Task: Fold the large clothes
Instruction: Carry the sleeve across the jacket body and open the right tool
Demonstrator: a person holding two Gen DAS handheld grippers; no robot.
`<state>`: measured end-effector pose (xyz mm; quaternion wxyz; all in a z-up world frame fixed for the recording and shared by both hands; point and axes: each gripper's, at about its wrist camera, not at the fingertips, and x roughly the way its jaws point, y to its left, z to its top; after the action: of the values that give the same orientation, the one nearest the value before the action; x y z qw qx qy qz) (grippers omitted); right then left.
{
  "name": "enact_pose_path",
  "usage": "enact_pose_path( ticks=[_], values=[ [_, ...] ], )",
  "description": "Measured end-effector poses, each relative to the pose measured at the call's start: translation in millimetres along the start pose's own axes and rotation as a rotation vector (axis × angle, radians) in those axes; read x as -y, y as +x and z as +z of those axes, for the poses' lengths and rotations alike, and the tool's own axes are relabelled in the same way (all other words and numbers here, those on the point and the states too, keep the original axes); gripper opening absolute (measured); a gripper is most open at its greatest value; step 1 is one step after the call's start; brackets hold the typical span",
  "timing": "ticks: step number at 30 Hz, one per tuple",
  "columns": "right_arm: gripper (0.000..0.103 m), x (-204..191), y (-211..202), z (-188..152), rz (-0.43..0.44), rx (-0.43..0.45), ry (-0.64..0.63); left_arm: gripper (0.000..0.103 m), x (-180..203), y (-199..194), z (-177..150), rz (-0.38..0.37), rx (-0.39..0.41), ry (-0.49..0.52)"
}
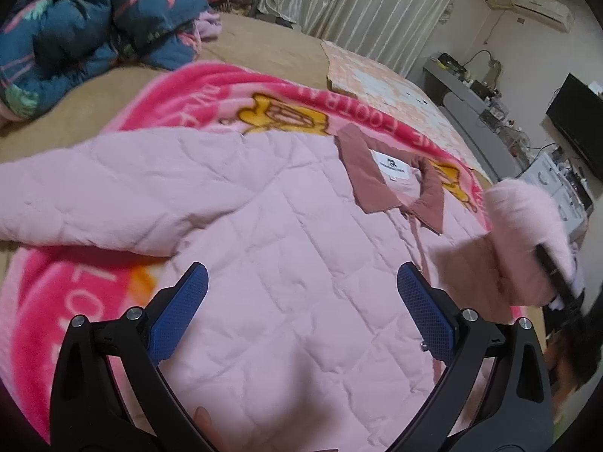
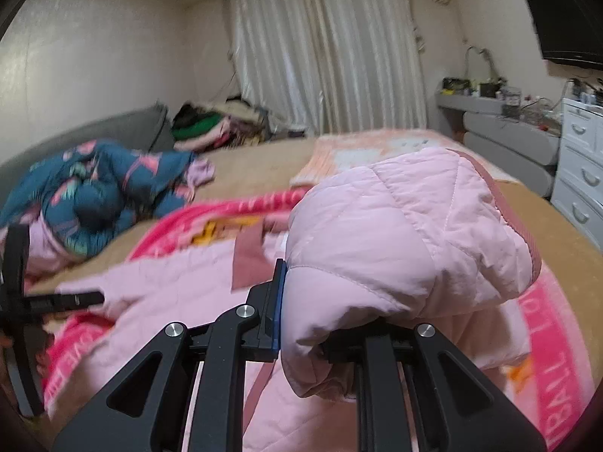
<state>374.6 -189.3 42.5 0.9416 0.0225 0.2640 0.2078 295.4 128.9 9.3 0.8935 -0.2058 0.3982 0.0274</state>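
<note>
A pale pink quilted jacket (image 1: 286,226) lies front up on a bright pink fleece blanket (image 1: 56,301), its dusty-rose collar (image 1: 377,177) toward the far side. My left gripper (image 1: 305,301) hovers open over the jacket's body, and its blue pads (image 1: 184,312) hold nothing. At the right, my right gripper (image 1: 557,282) carries the jacket's sleeve (image 1: 516,226) lifted off the bed. In the right wrist view the right gripper (image 2: 290,290) is shut on that bunched sleeve (image 2: 395,245), which drapes over and hides one finger. The left gripper (image 2: 56,297) shows at the left edge.
A crumpled dark blue patterned quilt (image 1: 75,34) lies at the bed's far left. A peach mat (image 1: 377,75) lies on the tan sheet (image 1: 264,45) beyond the blanket. Piled clothes (image 2: 211,124) sit by the curtain. A grey desk (image 2: 501,128) and white drawers (image 2: 580,165) stand right.
</note>
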Motion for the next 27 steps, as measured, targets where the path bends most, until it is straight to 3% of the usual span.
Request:
enact_pose_path(
  ticks=[3,7,9,11,12,16,17,19,20,22,23,27],
  values=[
    [0.014,-17,23,-18,0.026,-0.079,-0.031,0.094,3,9,-4,-0.005,-0.019,0.009],
    [0.019,-16,50,-41,0.08,-0.223,0.064,0.094,6,18,-12,-0.013,-0.053,0.016],
    [0.029,-11,54,-46,0.081,-0.266,0.133,0.094,8,21,-14,-0.021,-0.067,0.019],
    [0.052,-6,49,-48,0.065,-0.285,0.214,0.094,10,23,-15,-0.019,-0.072,0.026],
    [0.056,-5,44,-47,0.053,-0.281,0.253,0.094,12,25,-16,-0.016,-0.078,0.033],
    [0.079,14,12,-43,-0.045,-0.184,0.419,0.094,20,43,-28,-0.025,-0.16,0.044],
    [0.081,18,7,-42,-0.06,-0.152,0.437,0.094,21,48,-33,-0.043,-0.186,0.037],
    [0.077,22,6,-39,-0.066,-0.115,0.42,0.094,24,57,-41,-0.079,-0.24,0.022],
    [0.057,24,8,-38,-0.051,-0.114,0.412,0.094,24,58,-43,-0.1,-0.257,0.015],
    [0.034,24,12,-34,0.016,-0.104,0.367,0.094,23,56,-40,-0.145,-0.261,-0.013],
    [0.03,23,13,-32,0.042,-0.097,0.343,0.094,19,50,-35,-0.169,-0.241,-0.037],
    [0.028,3,12,-27,0.118,-0.058,0.232,0.094,5,28,-17,-0.221,-0.162,-0.105]
  ],
)
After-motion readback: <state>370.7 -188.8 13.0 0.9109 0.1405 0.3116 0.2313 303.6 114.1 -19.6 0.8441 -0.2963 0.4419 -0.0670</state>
